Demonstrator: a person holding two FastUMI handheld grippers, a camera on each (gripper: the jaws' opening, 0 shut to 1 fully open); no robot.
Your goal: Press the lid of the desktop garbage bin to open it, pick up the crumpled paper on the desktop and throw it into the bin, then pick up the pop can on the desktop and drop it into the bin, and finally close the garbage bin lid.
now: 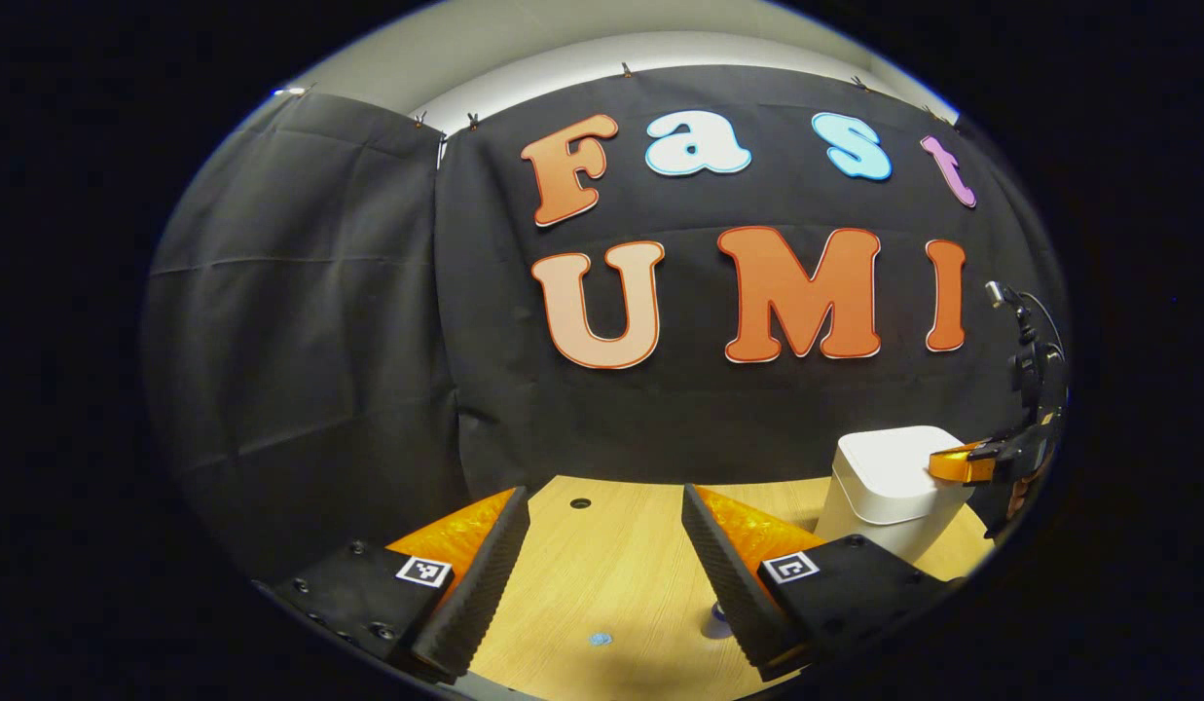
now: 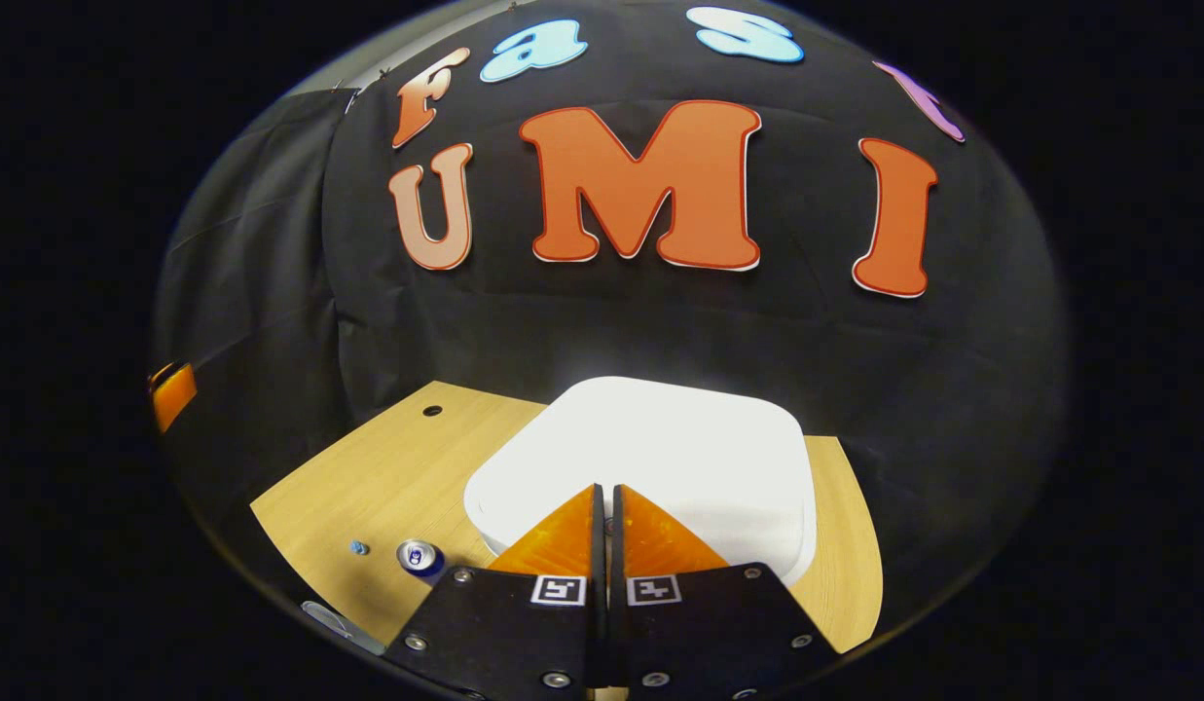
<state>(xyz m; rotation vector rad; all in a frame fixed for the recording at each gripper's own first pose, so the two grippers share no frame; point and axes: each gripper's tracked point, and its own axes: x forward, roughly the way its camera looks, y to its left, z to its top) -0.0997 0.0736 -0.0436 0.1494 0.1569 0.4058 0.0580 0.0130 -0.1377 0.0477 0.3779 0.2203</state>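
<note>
While one bin [image 2: 660, 448] sits lidded, one pop can [image 2: 418, 558] stands nearby.

Left gripper [image 1: 606, 545] held level, fingers spread wide apart toward twelve o'clock, nothing between them. Right gripper [image 2: 604, 531] tipped downward, fingers [image 2: 563, 545] drawn together with a thin slit left between, tips toward twelve o'clock. In the left gripper view, right gripper [image 1: 981, 465] at three o'clock, pointing toward nine.

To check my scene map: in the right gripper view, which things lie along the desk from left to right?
Small blue dot → pop can → right gripper, shut over the white bin lid.
</note>
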